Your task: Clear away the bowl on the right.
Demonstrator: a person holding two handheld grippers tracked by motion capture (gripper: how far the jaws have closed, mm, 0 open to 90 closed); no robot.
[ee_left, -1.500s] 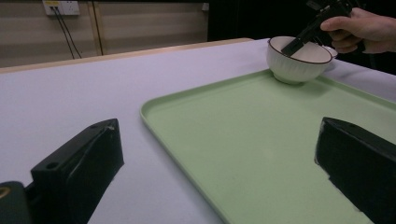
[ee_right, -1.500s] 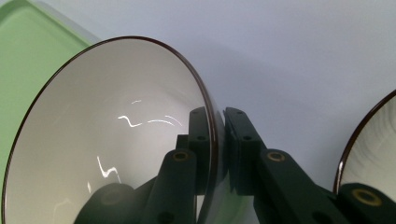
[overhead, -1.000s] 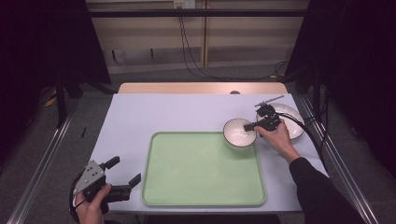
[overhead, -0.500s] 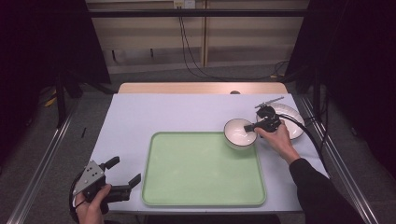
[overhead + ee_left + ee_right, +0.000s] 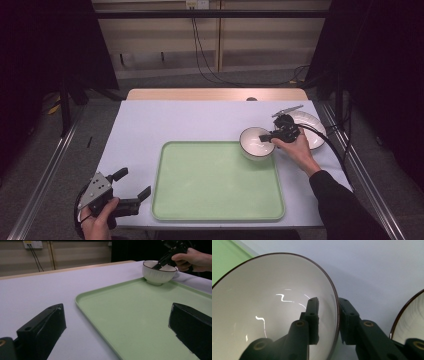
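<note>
Your right claw (image 5: 267, 136) is pinching the white bowl (image 5: 256, 143) by its right rim, one jaw inside, one outside; the bowl is sitting at the green tray's (image 5: 215, 182) far right corner, near the plate (image 5: 311, 131). Keep it level and squeeze evenly. Your left claw (image 5: 131, 192) is waiting wide open, empty, near left on the desk (image 5: 170, 120). No writing is showing anywhere

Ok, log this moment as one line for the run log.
right gripper: shut on bowl rim | bowl: at far right corner of tray | left gripper: open, off tray's near left | plate: right of bowl
</note>
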